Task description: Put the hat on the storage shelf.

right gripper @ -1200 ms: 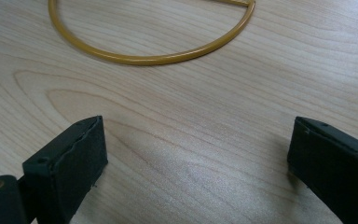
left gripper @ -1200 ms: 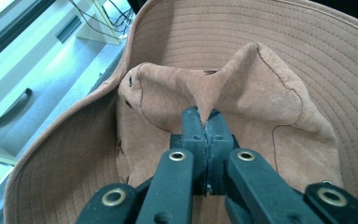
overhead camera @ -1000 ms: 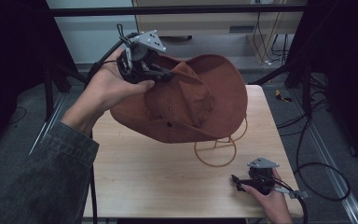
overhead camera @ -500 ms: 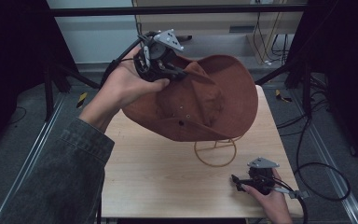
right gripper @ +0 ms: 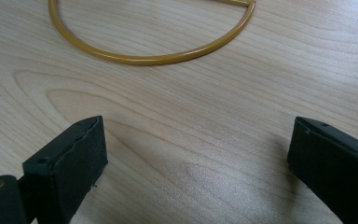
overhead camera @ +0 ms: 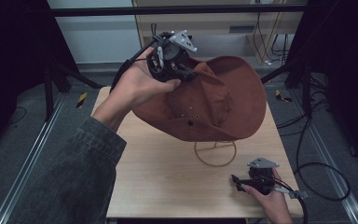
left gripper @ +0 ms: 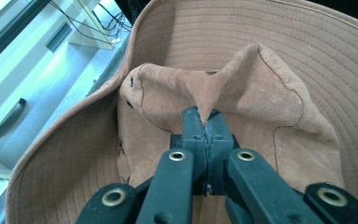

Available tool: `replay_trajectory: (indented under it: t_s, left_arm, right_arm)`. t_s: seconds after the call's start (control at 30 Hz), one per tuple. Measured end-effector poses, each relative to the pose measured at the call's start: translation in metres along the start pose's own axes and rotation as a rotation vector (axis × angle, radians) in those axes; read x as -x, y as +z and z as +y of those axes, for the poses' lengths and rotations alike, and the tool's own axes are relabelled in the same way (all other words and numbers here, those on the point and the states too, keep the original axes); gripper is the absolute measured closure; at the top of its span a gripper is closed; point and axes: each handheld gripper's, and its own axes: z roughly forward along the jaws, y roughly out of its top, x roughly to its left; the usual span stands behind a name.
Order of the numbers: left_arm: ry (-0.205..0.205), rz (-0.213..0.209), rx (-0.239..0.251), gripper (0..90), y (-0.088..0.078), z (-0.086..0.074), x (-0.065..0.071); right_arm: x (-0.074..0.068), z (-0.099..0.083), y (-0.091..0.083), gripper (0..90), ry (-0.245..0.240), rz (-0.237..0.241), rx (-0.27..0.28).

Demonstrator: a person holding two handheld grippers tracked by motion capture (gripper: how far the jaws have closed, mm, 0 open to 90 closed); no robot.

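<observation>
A pale wooden counter (overhead camera: 168,172) carries a wire stand (overhead camera: 215,151). Above it, the left hand-held gripper (overhead camera: 189,73) pinches a brown hat (overhead camera: 223,100) by its crown, likely lowering next; the right hand-held gripper (overhead camera: 237,180) rests wide.

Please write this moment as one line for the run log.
left gripper: shut on brown hat, pinching the crown | hat: held above wire stand | right gripper: open, low over table
</observation>
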Motion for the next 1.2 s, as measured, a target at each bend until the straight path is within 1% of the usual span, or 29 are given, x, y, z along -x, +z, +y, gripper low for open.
replay_trajectory:
  t_s: [0.1, 0.13, 0.4, 0.63, 0.9, 1.2]
  left_arm:
    - [0.002, -0.002, 0.008, 89.1, 0.001, 0.005, 0.003]
    - [0.012, -0.001, 0.009, 89.1, 0.002, 0.008, 0.004]
    - [0.015, -0.005, 0.006, 89.1, 0.010, 0.014, 0.007]
    - [0.028, -0.011, -0.004, 89.1, 0.023, 0.023, 0.011]
    - [0.028, -0.014, 0.004, 89.0, 0.034, 0.035, 0.012]
    - [0.021, -0.025, -0.022, 89.0, 0.058, 0.037, 0.011]
  right_arm:
    - [0.000, 0.000, 0.000, 4.9, 0.000, 0.000, 0.000]
    - [0.000, 0.000, 0.000, 4.8, -0.001, 0.000, 0.000]
    - [0.000, 0.000, 0.000, 4.8, 0.000, 0.002, -0.001]
    - [0.000, 0.000, 0.000, 4.8, 0.000, 0.003, -0.001]
    - [0.000, 0.000, 0.000, 4.8, -0.001, 0.001, 0.001]
    - [0.000, 0.000, 0.000, 4.8, -0.004, 0.002, 0.001]
